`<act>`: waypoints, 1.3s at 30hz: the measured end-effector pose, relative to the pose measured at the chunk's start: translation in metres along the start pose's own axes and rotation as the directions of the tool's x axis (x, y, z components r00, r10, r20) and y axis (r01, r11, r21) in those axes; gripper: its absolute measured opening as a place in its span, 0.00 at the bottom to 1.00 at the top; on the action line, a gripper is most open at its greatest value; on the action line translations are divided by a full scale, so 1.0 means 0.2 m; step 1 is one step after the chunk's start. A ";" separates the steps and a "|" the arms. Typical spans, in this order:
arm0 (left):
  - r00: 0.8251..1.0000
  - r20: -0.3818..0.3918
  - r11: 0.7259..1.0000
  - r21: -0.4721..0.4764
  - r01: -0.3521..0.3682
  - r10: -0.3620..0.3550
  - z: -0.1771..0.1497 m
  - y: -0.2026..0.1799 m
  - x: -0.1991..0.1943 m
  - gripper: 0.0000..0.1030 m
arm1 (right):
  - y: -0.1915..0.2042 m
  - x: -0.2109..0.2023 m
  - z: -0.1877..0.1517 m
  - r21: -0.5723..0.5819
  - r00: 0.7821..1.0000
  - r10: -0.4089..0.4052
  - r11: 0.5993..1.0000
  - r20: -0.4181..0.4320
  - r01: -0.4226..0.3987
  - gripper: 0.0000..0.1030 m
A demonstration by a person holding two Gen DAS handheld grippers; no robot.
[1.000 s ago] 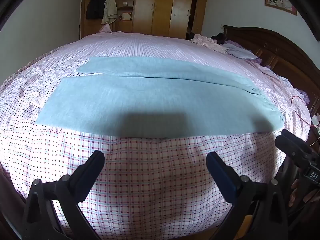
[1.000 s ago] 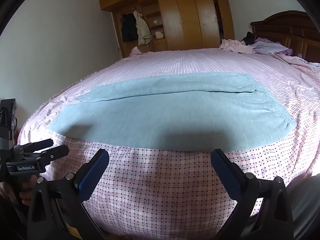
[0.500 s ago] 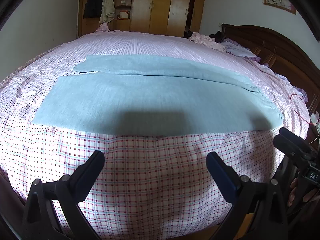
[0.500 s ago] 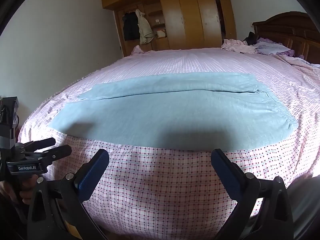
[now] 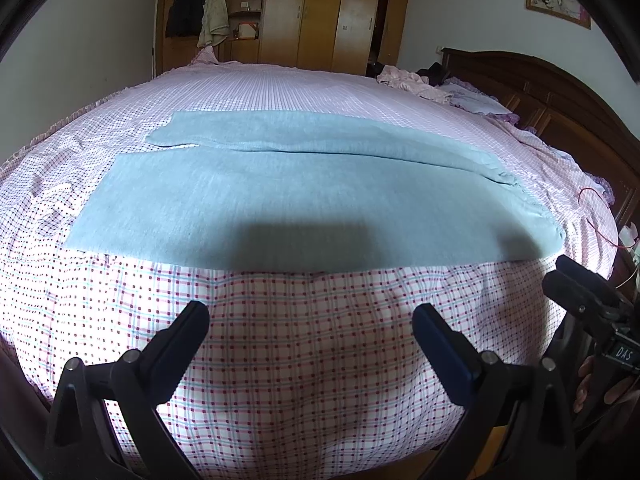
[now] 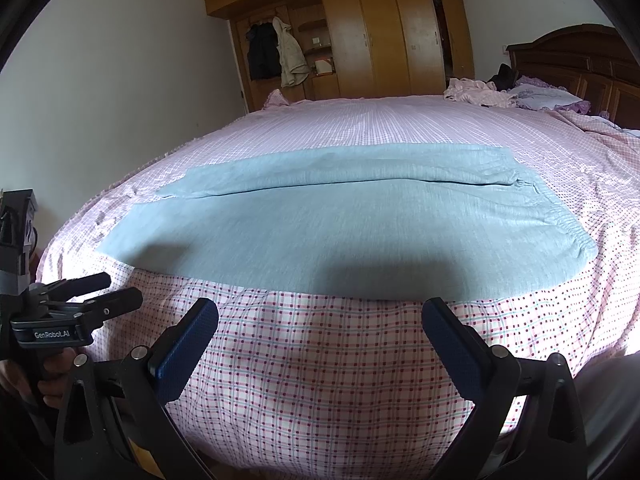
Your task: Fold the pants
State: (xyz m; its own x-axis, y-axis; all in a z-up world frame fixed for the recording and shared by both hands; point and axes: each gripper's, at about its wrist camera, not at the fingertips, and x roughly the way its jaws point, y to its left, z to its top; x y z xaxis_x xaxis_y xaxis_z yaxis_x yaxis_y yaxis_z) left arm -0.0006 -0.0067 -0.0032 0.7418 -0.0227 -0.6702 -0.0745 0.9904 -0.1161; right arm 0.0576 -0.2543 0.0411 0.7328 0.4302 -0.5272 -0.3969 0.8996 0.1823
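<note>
Light blue pants lie flat across the bed, legs side by side, cuffs at the left and waistband at the right; they also show in the right wrist view. My left gripper is open and empty, held near the bed's front edge, short of the pants. My right gripper is open and empty, also short of the pants. Each gripper shows in the other's view: the right one at the right edge, the left one at the left edge.
The bed has a pink checked sheet. A dark wooden headboard stands at the right, with pillows and crumpled pink clothes near it. Wooden wardrobes with hanging coats stand at the back. A wall is on the left.
Both grippers have shifted slightly, so the pants sit a little higher and nearer in view. Both stay open and empty. The pants have not moved.
</note>
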 end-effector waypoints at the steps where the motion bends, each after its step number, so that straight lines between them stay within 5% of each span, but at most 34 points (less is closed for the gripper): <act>1: 1.000 -0.001 1.000 -0.001 0.000 0.000 0.00 0.00 0.00 1.00 | 0.00 0.00 0.00 0.000 1.000 0.000 1.000 0.000 0.000 0.95; 39: 1.000 -0.003 1.000 0.001 0.004 -0.004 0.01 -0.02 0.00 1.00 | 0.01 0.00 0.00 -0.006 1.000 0.001 1.000 -0.003 -0.001 0.95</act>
State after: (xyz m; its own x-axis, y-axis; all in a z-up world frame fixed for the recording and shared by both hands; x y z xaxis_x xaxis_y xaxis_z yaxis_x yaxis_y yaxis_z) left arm 0.0001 -0.0103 -0.0011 0.7401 -0.0269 -0.6720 -0.0707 0.9905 -0.1176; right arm 0.0572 -0.2527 0.0405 0.7307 0.4311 -0.5294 -0.4009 0.8986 0.1784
